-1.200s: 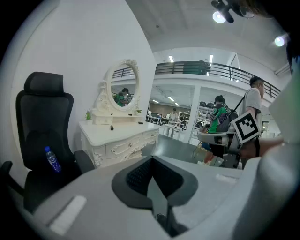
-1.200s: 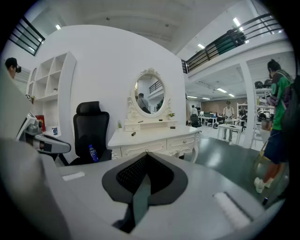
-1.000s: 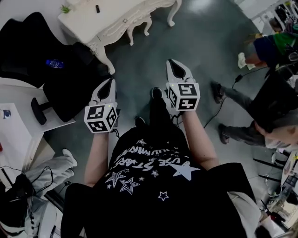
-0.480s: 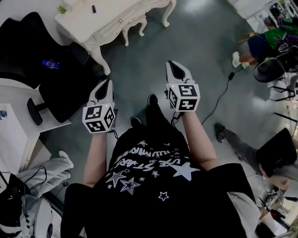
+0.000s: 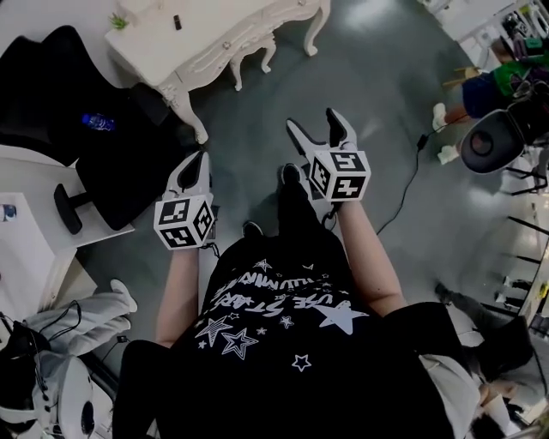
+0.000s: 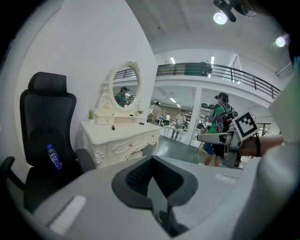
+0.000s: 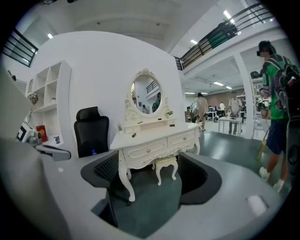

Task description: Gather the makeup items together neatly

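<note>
A white dressing table point(image 5: 214, 34) with an oval mirror point(image 7: 146, 96) stands ahead, across bare floor from both grippers. A small dark makeup item point(image 5: 178, 17) lies on its top, also seen as a dark item point(image 7: 134, 135) in the right gripper view. My left gripper point(image 5: 199, 159) is shut, its pads meeting on nothing point(image 6: 151, 161). My right gripper point(image 5: 313, 124) has just been opening; it stands open and empty, and the table point(image 7: 154, 136) shows between its jaws. The person holds both grippers at waist height, far from the table.
A black office chair point(image 5: 51, 94) with a blue bottle point(image 5: 99, 122) on its seat stands left of the table. A stool point(image 7: 165, 164) sits under the table. A white desk point(image 5: 26, 249) is at left, a floor cable point(image 5: 403, 193) at right. People point(image 5: 502, 81) stand far right.
The right gripper's jaws have spread from shut to wide apart. The left gripper has stayed shut and still. A person at the right edge has walked off.
</note>
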The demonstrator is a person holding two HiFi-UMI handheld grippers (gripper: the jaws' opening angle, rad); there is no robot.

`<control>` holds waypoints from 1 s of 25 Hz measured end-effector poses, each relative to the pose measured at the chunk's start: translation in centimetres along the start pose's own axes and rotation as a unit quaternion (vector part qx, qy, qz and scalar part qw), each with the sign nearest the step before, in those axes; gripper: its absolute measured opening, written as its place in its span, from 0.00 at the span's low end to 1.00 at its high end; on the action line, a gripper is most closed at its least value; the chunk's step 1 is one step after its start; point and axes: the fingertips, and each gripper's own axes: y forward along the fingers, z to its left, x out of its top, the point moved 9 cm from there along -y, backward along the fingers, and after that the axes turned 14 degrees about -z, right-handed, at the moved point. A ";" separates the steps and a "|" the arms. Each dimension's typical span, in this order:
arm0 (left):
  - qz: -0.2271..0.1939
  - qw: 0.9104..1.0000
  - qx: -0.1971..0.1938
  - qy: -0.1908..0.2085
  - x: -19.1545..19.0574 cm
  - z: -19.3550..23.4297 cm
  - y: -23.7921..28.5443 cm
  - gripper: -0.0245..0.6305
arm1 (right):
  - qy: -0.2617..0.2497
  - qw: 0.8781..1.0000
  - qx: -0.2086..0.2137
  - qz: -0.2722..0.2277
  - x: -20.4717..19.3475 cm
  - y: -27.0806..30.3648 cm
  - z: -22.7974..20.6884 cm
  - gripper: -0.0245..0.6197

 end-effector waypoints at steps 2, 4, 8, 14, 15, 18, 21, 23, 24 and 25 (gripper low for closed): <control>0.004 1.000 0.010 0.003 0.1 0.3 0.6 0.04 | 0.010 1.000 0.002 0.001 -0.2 1.4 -0.7 0.72; 0.009 1.000 0.029 0.003 0.0 0.8 1.6 0.04 | 0.018 1.000 0.009 0.005 -0.5 3.2 -1.5 0.73; 0.013 0.998 0.066 -0.002 0.5 1.0 5.4 0.04 | 0.025 0.999 0.036 0.025 -0.7 8.1 -4.4 0.73; 0.015 0.993 0.120 0.011 2.5 1.5 12.0 0.04 | 0.017 0.995 0.082 0.046 0.9 17.2 -8.7 0.73; 0.015 0.991 0.130 0.012 2.9 1.6 13.0 0.04 | 0.015 0.995 0.087 0.051 1.2 18.6 -9.6 0.72; 0.009 0.988 0.154 0.013 4.2 1.4 16.1 0.04 | 0.015 0.993 0.101 0.062 2.3 22.1 -12.1 0.72; 0.001 0.985 0.172 0.020 5.3 0.8 18.4 0.04 | 0.009 0.990 0.125 0.069 2.7 24.9 -13.6 0.71; -0.004 0.982 0.187 0.020 5.6 0.5 19.5 0.04 | 0.009 0.987 0.144 0.075 2.7 26.6 -14.0 0.71; -0.007 0.981 0.196 0.018 5.6 0.4 19.8 0.04 | 0.008 0.985 0.154 0.079 2.6 27.4 -14.0 0.71; -0.010 0.979 0.205 0.015 5.6 0.3 19.9 0.04 | 0.006 0.983 0.165 0.083 2.5 28.2 -13.8 0.71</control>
